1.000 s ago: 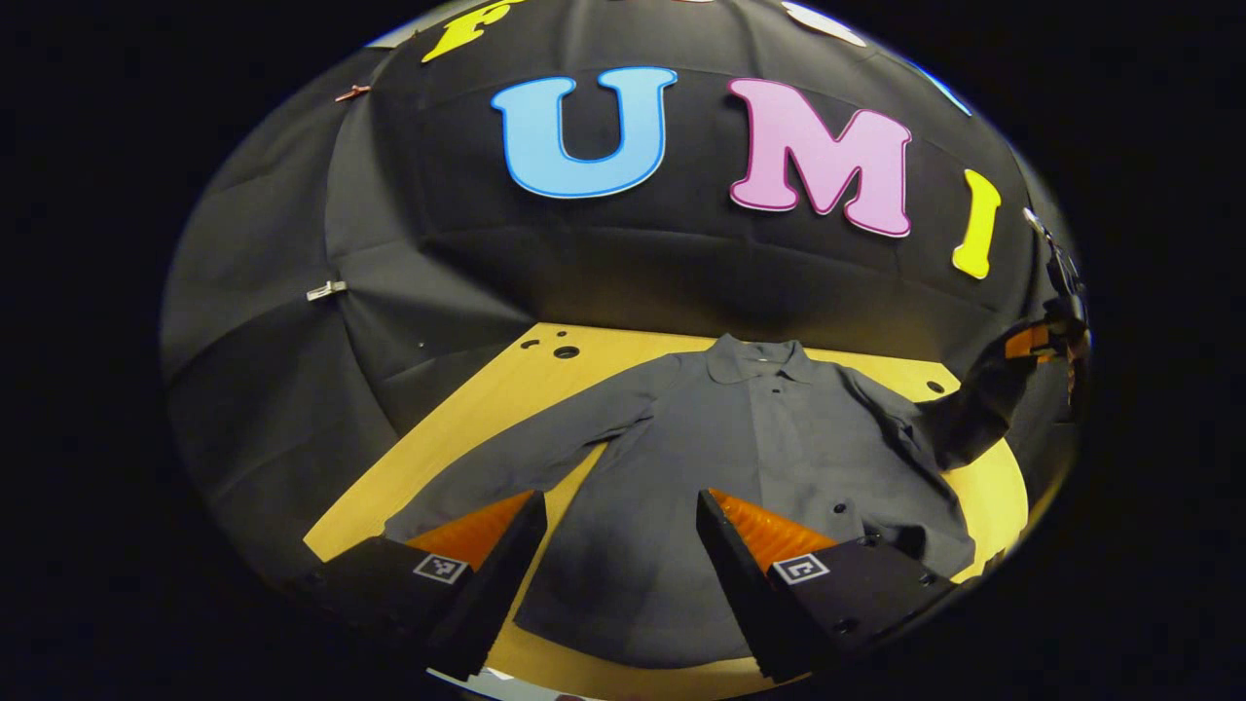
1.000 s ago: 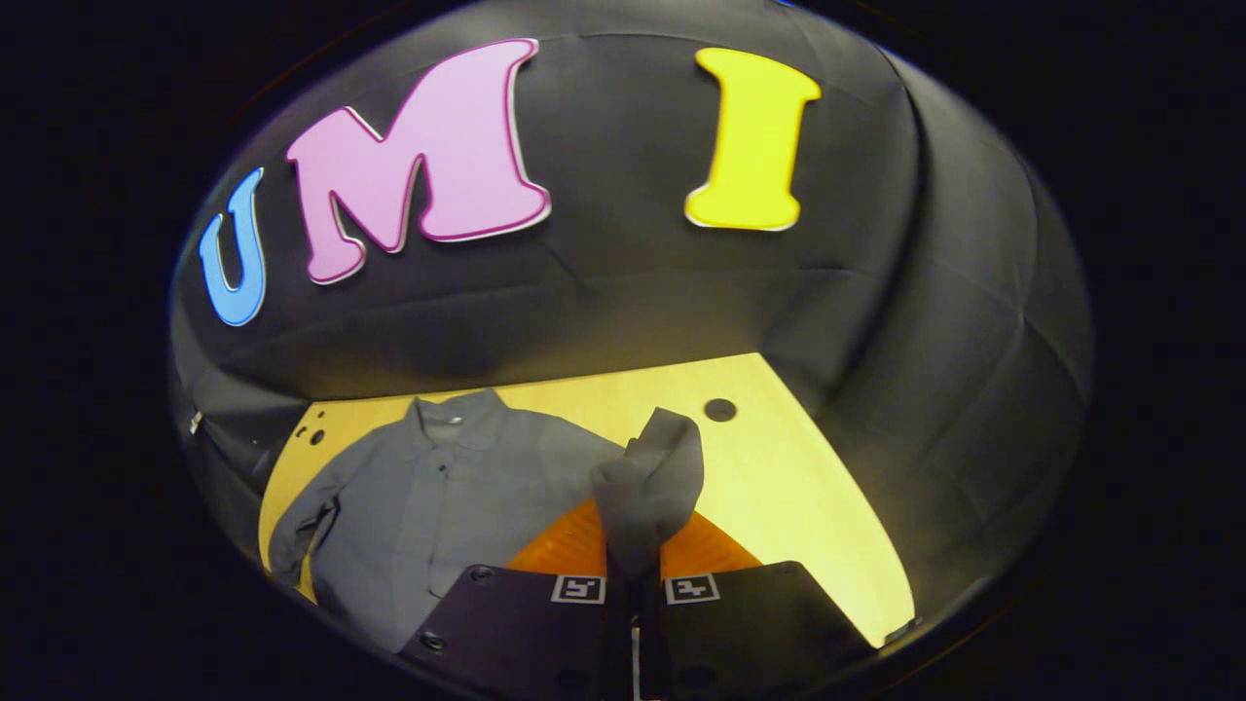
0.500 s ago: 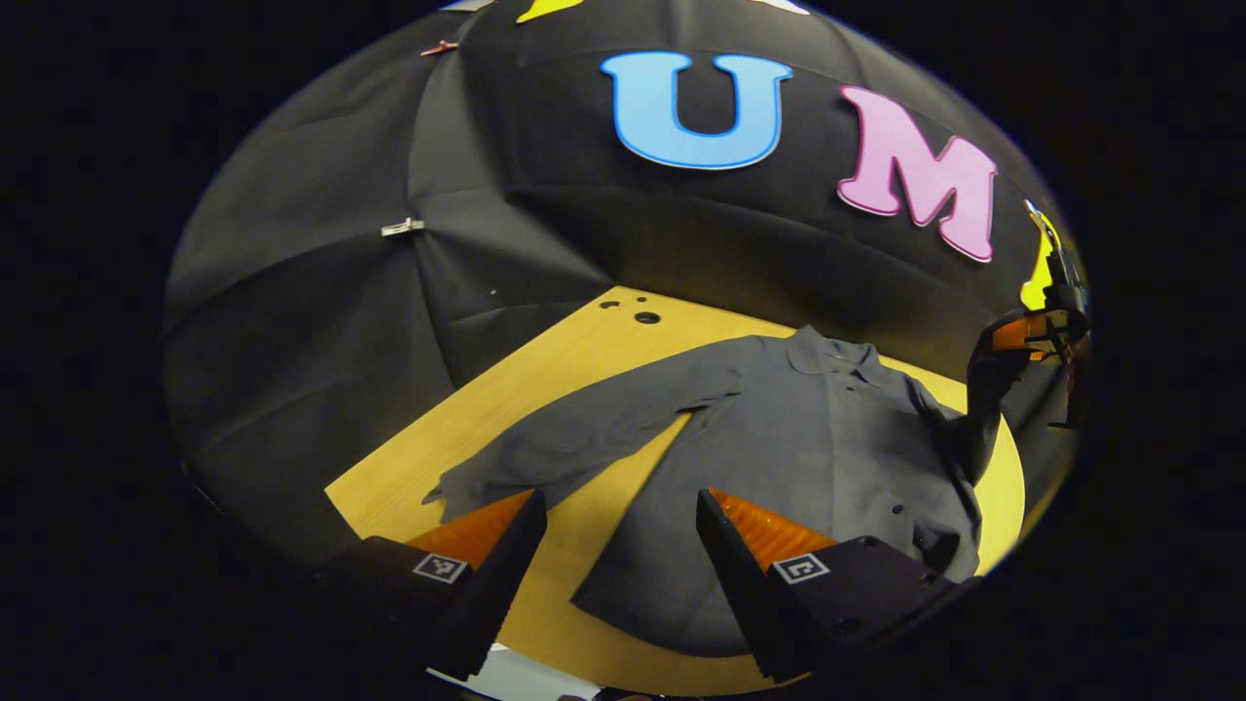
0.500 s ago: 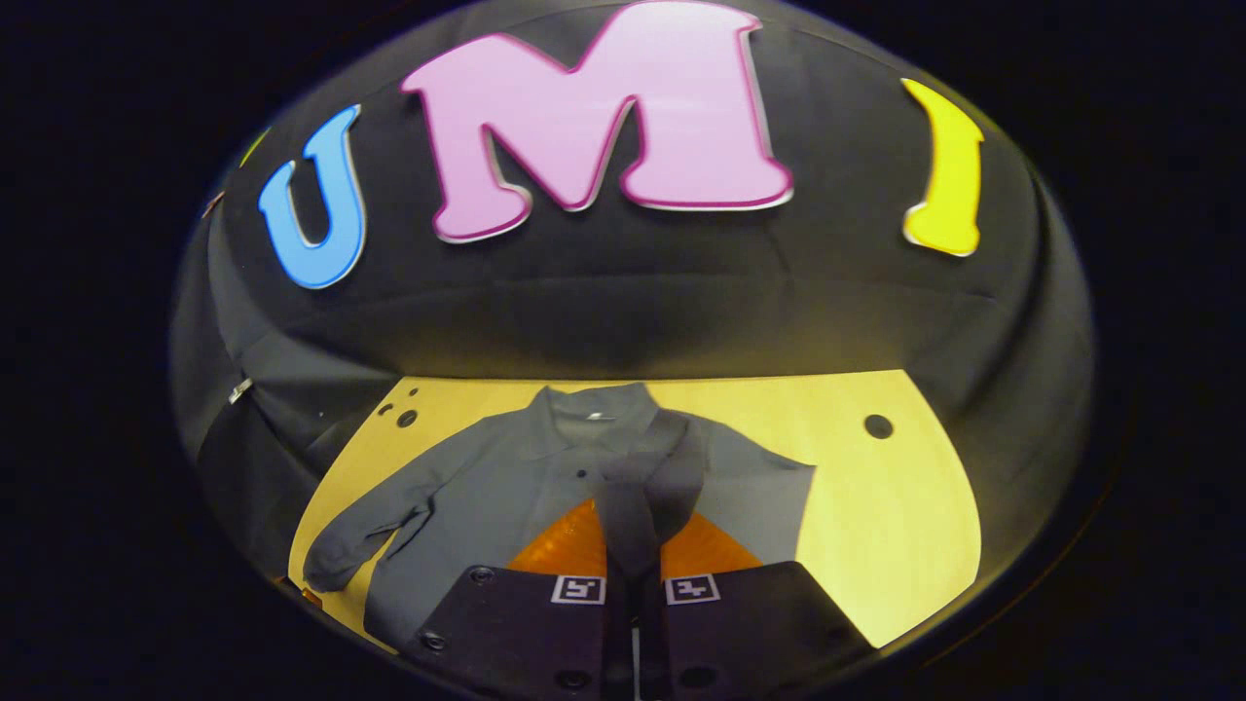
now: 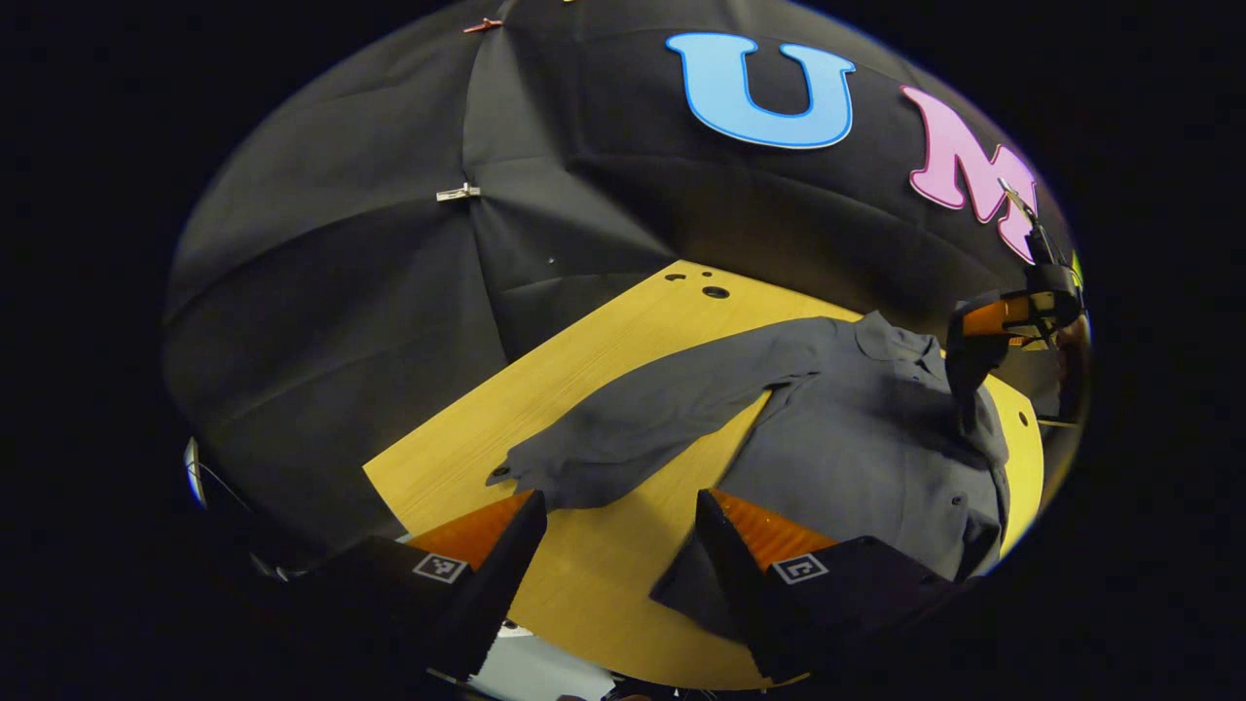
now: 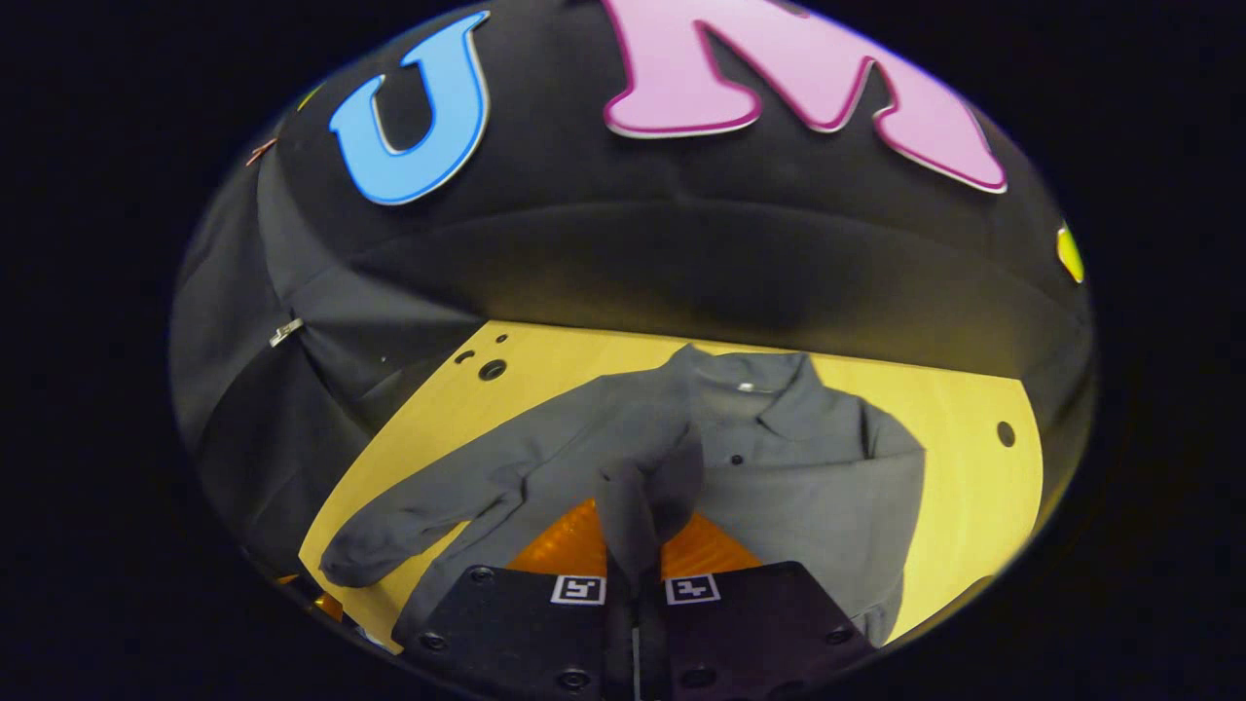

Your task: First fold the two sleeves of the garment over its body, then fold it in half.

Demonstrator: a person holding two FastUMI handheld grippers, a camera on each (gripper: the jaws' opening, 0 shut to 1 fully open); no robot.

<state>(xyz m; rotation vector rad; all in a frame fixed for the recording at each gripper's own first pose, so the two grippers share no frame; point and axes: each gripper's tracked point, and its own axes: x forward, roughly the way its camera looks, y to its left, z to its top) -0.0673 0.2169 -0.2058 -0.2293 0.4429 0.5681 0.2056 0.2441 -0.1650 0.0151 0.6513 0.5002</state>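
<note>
My right tongs are clamped on the cuff of the right sleeve. Over the last second I've carried it from out past the shirt's edge to over the chest, so the first sleeve fold is nearly there, only the lay-down is left. Grey button-up shirt lies flat on the tabletop, ahead-right of my left tongs. These are wide open, holding nothing, and have swung toward the left sleeve, spread just ahead of them. Path looks clear.
</note>
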